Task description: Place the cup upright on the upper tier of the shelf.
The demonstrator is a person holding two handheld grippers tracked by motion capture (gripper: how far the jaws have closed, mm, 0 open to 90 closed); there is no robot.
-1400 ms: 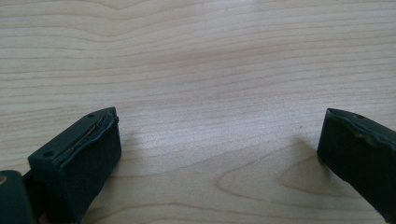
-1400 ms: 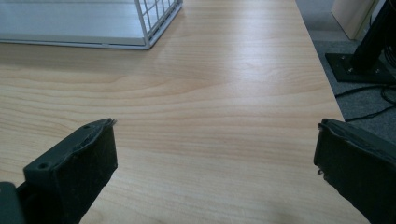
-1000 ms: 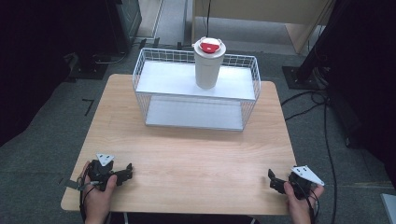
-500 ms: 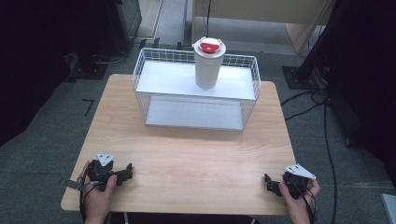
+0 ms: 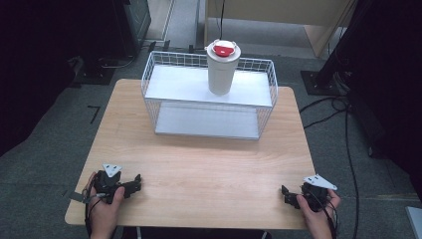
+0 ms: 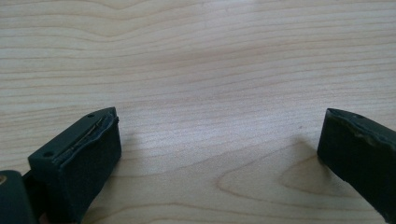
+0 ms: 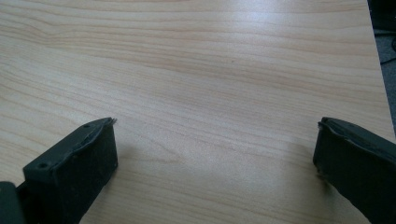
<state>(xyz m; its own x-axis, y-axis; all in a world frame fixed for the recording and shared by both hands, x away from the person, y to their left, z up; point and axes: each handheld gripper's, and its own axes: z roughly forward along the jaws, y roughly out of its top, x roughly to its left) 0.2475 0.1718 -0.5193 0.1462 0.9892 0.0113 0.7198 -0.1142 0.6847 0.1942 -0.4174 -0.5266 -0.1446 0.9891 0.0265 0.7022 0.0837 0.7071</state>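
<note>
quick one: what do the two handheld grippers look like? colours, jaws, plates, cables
Both grippers, left gripper and right gripper, are black, each topped by a grey three-cornered plate. The jaws are blocky black slabs with dark pads and small screw holes on their upper faces. A dark cable trails over the floor on the right.

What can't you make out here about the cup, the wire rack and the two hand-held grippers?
- Cup, high view: its contents are hidden by the red-topped lid.
- Wire rack, high view: the upper shelf covers most of the lower level.
- Left hand-held gripper and right hand-held gripper, high view: jaws too small to judge; the gripper views show both open over bare table.
</note>
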